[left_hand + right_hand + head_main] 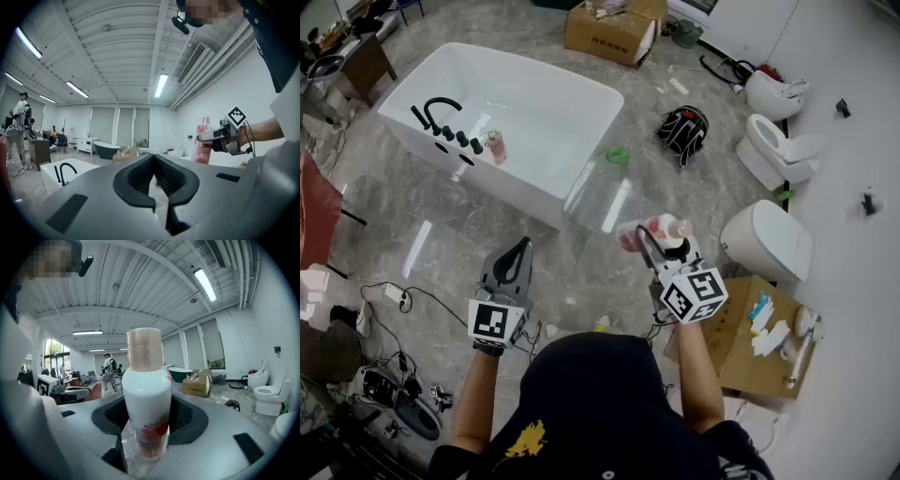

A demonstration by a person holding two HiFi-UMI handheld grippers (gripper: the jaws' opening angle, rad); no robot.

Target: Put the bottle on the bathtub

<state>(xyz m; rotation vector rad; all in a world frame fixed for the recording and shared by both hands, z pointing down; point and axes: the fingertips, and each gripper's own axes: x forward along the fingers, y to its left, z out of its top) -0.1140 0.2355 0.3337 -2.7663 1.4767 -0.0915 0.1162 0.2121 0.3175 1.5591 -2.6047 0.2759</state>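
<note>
Spotting white bathtub [581, 90] upper left, black faucet [439, 107] on its rim. Holding left gripper [517, 246] over the floor below the tub, jaws together, nothing between them. Clamping bottle [662, 228] upright in right gripper [661, 240], jaws pressed on its lower body, tan cap up, in the air right of the tub and well apart from it; toilet [780, 146] further right.

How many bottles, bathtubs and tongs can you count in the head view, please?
Bottles: 2 (held bottle, ledge bottle)
Bathtubs: 1 (white bathtub)
Tongs: 2 (left tongs, right tongs)
Total: 5
</note>
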